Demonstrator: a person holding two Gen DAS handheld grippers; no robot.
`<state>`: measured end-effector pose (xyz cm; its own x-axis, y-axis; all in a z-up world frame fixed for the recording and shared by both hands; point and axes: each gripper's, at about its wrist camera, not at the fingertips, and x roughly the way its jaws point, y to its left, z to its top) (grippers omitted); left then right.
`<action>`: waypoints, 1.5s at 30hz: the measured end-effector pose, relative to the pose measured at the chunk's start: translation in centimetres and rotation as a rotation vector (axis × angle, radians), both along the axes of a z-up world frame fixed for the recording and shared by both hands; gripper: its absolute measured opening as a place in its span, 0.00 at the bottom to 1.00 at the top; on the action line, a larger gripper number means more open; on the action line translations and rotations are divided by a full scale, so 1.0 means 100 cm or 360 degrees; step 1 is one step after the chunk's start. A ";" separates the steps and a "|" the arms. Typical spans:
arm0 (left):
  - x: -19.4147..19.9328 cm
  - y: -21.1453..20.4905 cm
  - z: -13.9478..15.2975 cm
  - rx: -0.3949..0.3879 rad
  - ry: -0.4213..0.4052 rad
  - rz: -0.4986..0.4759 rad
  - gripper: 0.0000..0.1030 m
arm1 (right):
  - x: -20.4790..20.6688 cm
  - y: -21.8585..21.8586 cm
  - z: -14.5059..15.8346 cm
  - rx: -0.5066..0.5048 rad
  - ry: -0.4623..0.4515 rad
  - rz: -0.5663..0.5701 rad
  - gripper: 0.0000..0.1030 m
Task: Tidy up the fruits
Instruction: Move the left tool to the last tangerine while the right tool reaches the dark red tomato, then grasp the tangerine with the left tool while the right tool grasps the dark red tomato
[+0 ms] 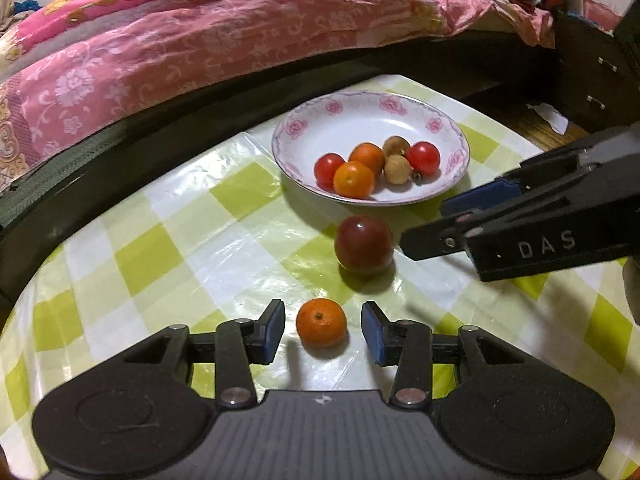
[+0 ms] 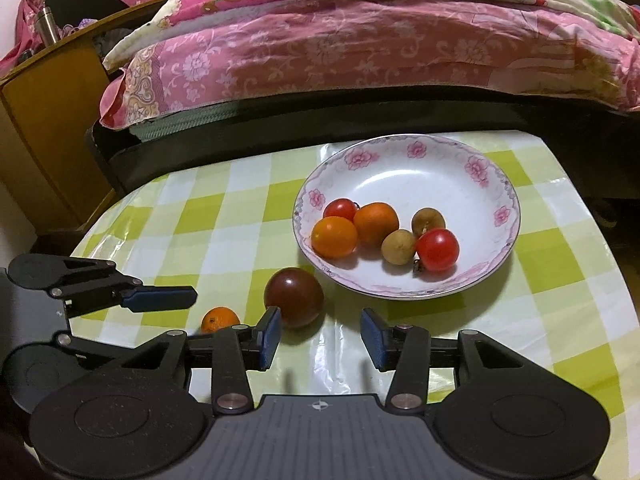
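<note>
Left wrist view: the left gripper fills the bottom of the frame with its blue-padded jaws apart, and a small round orange mandarin lies on the cloth between them, clear of both pads. Just above it, near the middle of the frame, sits a larger dark red round fruit. At the right edge the right gripper comes in sideways, its tips just beside that dark fruit without touching it. Above the middle stands a white shallow china plate with pink flowers on its rim; in it lie two red cherry tomatoes, two more orange mandarins and two small brown round fruits, bunched together. All this rests on a glossy green-and-white checked tablecloth, with a bed under a pink flowered quilt across the top.

Right wrist view: the right gripper has its jaws apart at the bottom centre, nothing pressed between them; the dark red fruit lies just beyond the left pad. The mandarin is lower left, partly hidden by the linkage, with the left gripper reaching in from the left edge. The plate is at centre right.
</note>
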<state>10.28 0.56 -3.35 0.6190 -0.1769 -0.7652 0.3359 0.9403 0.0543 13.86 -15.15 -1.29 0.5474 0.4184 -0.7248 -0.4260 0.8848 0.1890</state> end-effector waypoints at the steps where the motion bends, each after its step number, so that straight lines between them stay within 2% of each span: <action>1: 0.001 -0.001 -0.002 -0.0003 0.0007 -0.0005 0.49 | 0.001 0.001 -0.001 0.0005 0.0005 0.0001 0.41; 9: 0.006 -0.005 -0.014 0.0018 0.0028 0.0000 0.48 | 0.010 0.007 -0.006 0.0032 0.0019 0.0019 0.44; 20: 0.006 -0.002 -0.017 0.0017 0.0006 0.0034 0.40 | 0.022 0.025 -0.020 0.0020 0.0029 0.0078 0.44; 22: 0.007 -0.002 -0.017 0.0016 0.0004 0.0035 0.39 | 0.023 0.027 -0.023 0.0012 0.0025 0.0092 0.42; 25: 0.009 -0.003 -0.016 0.0018 0.0003 0.0034 0.38 | 0.023 0.030 -0.027 -0.0008 0.0032 0.0114 0.34; 30: 0.008 -0.005 -0.016 0.0045 0.0000 0.0022 0.37 | 0.018 0.031 -0.025 -0.0045 0.0016 0.0132 0.33; 45: -0.004 -0.024 -0.003 0.0036 -0.0003 -0.0084 0.36 | -0.024 -0.015 -0.005 -0.0272 0.0067 0.0002 0.33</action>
